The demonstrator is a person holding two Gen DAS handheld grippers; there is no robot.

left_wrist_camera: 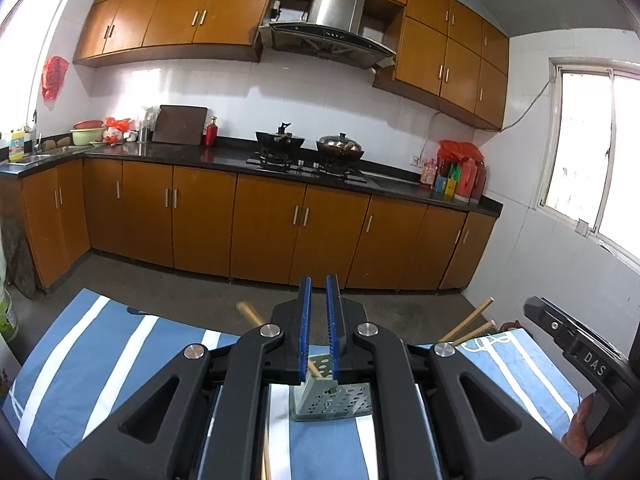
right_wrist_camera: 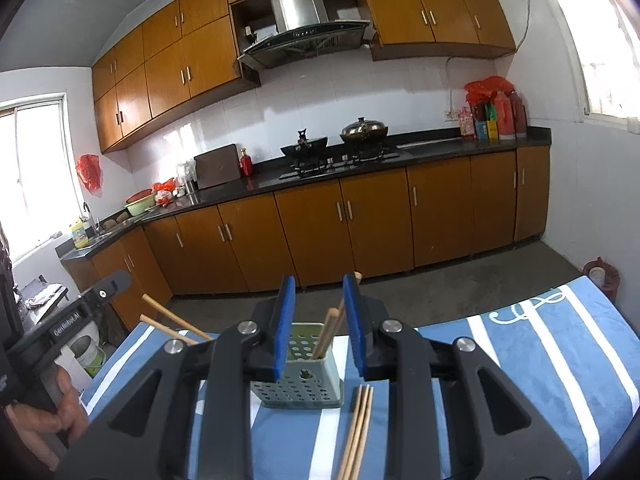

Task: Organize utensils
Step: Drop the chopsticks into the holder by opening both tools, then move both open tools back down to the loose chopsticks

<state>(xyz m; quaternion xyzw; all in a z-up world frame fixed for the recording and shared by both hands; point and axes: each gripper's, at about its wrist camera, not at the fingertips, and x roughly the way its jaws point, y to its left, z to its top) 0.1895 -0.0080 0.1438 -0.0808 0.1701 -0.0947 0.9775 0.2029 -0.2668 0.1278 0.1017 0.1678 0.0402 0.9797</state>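
Observation:
A pale green perforated utensil holder (right_wrist_camera: 300,376) stands on the blue striped cloth (right_wrist_camera: 552,360), with wooden chopsticks (right_wrist_camera: 330,336) standing in it. Several loose chopsticks (right_wrist_camera: 358,432) lie on the cloth right of the holder. My right gripper (right_wrist_camera: 319,292) is open and empty, its blue pads either side of the holder from above and behind. My left gripper (left_wrist_camera: 319,296) has its pads a narrow gap apart, nothing between them, above the holder (left_wrist_camera: 332,400). A chopstick (left_wrist_camera: 250,314) leans out behind its left finger. Two more chopstick ends (left_wrist_camera: 468,328) stick up at right.
The table ends just past the holder; beyond is grey floor (right_wrist_camera: 440,292), then brown cabinets (right_wrist_camera: 360,232) with a stove and two pans (right_wrist_camera: 332,144). The other hand-held gripper (left_wrist_camera: 580,356) is at the right of the left wrist view. A white bucket (right_wrist_camera: 90,354) stands left of the table.

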